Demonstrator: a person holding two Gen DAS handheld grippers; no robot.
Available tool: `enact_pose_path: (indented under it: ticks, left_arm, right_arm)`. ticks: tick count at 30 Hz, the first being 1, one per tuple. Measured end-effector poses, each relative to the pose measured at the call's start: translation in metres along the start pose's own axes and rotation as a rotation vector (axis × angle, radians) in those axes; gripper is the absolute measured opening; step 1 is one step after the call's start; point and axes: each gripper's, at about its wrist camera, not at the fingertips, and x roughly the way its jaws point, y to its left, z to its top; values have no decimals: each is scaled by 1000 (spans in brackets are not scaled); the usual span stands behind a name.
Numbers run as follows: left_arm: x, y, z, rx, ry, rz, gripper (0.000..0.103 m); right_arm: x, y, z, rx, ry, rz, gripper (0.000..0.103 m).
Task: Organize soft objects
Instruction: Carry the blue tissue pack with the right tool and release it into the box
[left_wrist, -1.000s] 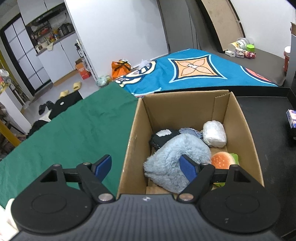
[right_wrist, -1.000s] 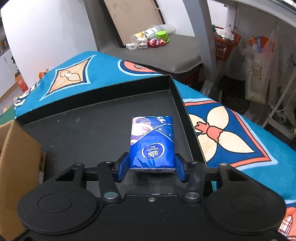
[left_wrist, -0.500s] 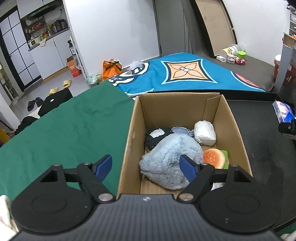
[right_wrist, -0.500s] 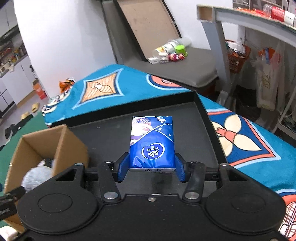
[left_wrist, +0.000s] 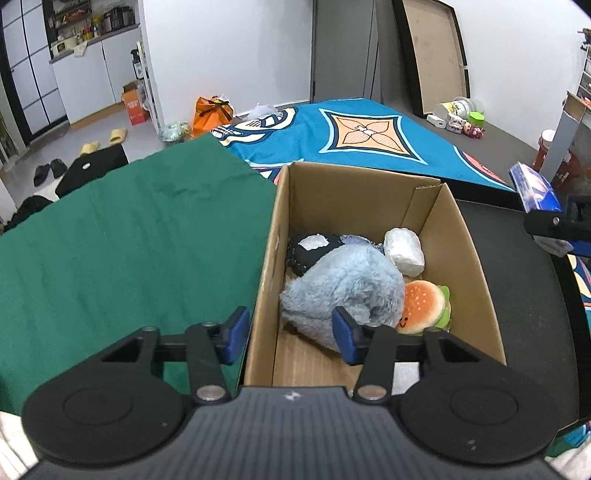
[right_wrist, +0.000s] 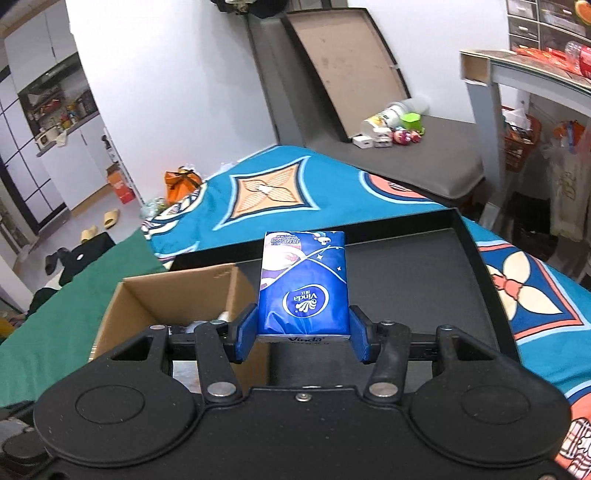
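An open cardboard box (left_wrist: 469, 254) holds a blue-grey plush (left_wrist: 347, 284), a burger plush (left_wrist: 424, 306), a white wrapped bundle (left_wrist: 404, 247) and a black soft item (left_wrist: 306, 249). My left gripper (left_wrist: 288, 334) is open, straddling the box's near-left wall. My right gripper (right_wrist: 303, 332) is shut on a blue Vinda tissue pack (right_wrist: 303, 284), held in the air above the black tray, right of the box (right_wrist: 177, 291). The pack also shows in the left wrist view (left_wrist: 535, 188) at the right edge.
The box stands on a black tray (right_wrist: 436, 280) next to a green cloth (left_wrist: 129, 240). A blue patterned mat (left_wrist: 362, 136) lies behind. Small toys and containers (right_wrist: 388, 129) sit on a grey platform at the back.
My right gripper has lifted the tissue pack and carried it left toward the box, which has come further into its view. My left gripper has risen slightly and stays open.
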Motion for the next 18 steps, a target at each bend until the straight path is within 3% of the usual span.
enact_pose_path:
  ticks: [5,18]
  left_arm:
    - [-1,10,-4,-31,10,-22,32]
    - [-7,27,-11,-79,15,-68,20]
  right_arm:
    - [-7,19,-1,-17,-4,33,50]
    - [-13,61,-14,-43,76,177,50]
